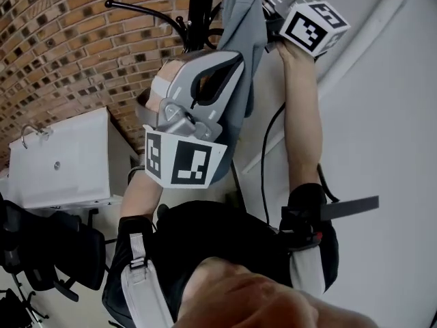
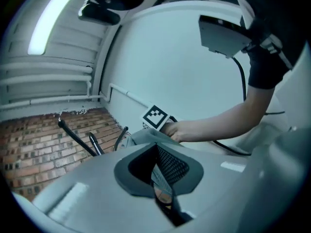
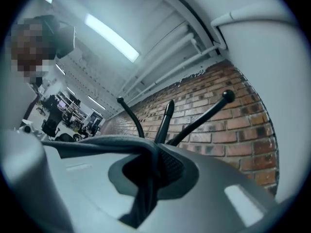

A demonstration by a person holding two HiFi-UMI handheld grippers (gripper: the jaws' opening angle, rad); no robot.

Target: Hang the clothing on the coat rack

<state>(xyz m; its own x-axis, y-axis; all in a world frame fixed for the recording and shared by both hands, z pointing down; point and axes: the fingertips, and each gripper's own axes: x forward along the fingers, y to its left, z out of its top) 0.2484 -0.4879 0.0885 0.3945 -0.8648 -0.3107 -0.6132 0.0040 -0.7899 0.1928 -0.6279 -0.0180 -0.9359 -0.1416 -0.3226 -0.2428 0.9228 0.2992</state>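
Note:
A grey garment hangs up by the black coat rack, whose curved hooks reach left over the brick wall. My left gripper is raised under the rack and is shut on a fold of the garment; the cloth is pinched between the left gripper's jaws. My right gripper is higher and to the right, shut on another part of the garment. That cloth runs into the right gripper's jaws, just below three hook arms.
A brick wall stands behind the rack and a white wall to the right. A white cabinet and a black office chair are lower left. A black cable hangs along the right arm.

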